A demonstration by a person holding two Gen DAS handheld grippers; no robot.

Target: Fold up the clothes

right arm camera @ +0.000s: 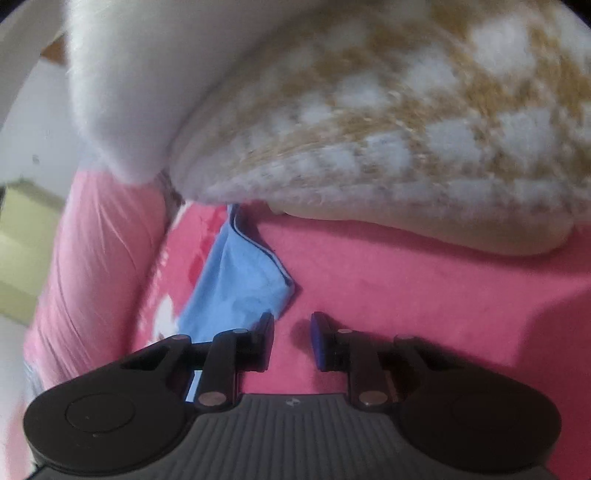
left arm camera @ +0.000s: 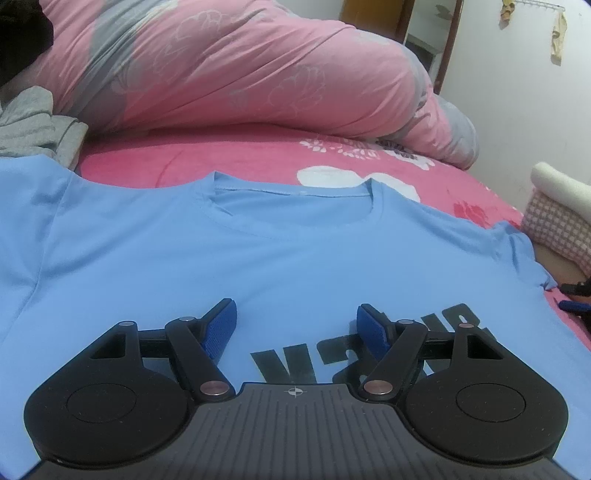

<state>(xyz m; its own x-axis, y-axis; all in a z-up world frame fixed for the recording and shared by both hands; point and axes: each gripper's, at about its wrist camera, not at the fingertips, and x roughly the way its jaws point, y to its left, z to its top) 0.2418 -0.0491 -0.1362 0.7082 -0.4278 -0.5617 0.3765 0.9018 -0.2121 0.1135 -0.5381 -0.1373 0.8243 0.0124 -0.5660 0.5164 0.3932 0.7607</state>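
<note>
White wall (left arm camera: 517, 92), prob wood door (left arm camera: 369, 18)

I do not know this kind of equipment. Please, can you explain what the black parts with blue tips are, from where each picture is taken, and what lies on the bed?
The black parts are two handheld grippers, one in each of a person's hands; no robot arm. Each carries a camera looking forward along its two fingers.

The left camera shows the left gripper, open and empty, over a light blue T-shirt spread on the pink bedsheet, with a pink quilt behind.

The right camera shows the right gripper, also open and empty, beside the shirt's sleeve, near a fluffy checked pillow.
</note>
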